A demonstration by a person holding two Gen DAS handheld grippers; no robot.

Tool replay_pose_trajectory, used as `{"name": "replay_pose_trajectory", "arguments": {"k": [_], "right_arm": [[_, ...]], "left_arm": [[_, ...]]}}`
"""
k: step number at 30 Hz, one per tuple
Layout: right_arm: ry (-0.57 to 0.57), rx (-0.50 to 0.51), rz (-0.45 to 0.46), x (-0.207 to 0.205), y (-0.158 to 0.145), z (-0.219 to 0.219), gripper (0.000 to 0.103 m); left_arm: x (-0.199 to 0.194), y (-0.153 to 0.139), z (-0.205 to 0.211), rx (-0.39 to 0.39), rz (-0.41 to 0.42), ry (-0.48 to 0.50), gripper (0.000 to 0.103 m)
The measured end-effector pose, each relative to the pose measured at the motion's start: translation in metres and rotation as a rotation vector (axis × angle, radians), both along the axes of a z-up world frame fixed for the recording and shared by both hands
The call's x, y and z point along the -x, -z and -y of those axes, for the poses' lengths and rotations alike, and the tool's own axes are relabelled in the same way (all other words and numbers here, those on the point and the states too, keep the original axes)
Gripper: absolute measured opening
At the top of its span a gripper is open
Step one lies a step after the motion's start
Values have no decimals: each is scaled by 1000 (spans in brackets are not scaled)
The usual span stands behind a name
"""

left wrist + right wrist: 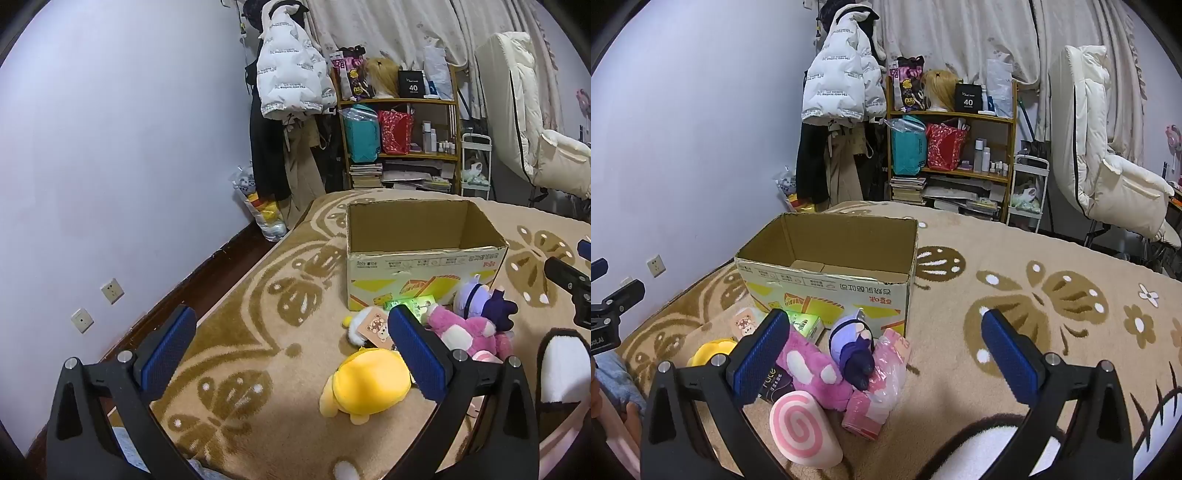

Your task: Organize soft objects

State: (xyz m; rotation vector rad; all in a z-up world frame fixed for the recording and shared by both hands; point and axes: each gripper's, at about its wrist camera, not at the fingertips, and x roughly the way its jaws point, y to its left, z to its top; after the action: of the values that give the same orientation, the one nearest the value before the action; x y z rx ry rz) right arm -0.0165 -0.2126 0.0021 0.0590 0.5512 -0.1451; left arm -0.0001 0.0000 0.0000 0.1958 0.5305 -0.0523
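Observation:
An open, empty cardboard box (424, 258) stands on the patterned bed cover; it also shows in the right wrist view (827, 284). In front of it lie soft toys: a yellow plush (364, 384), a pink plush (469, 332) (812, 365), a purple-haired doll (480, 299) (853, 343), a pink spiral cushion (803, 428), and a pink packet in clear wrap (882, 384). My left gripper (291, 350) is open and empty, hovering left of the yellow plush. My right gripper (886, 354) is open and empty above the pile's right side.
A beige cover with brown floral pattern (1034, 302) spans the bed. A green packet (410, 304) and a bear-print card (376, 326) lie by the box. A shelf (399, 129), hanging coats (291, 74) and a white chair (1108, 166) stand behind. A black-and-white plush (979, 454) lies nearest.

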Motion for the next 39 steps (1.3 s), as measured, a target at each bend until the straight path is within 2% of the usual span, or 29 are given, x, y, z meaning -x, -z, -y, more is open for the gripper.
{"name": "replay_pose_trajectory", "arguments": {"k": [39], "right_arm": [[-2, -8, -5, -2, 1, -2, 103]], "left_arm": [[0, 2, 3, -22, 1, 7, 103]]}}
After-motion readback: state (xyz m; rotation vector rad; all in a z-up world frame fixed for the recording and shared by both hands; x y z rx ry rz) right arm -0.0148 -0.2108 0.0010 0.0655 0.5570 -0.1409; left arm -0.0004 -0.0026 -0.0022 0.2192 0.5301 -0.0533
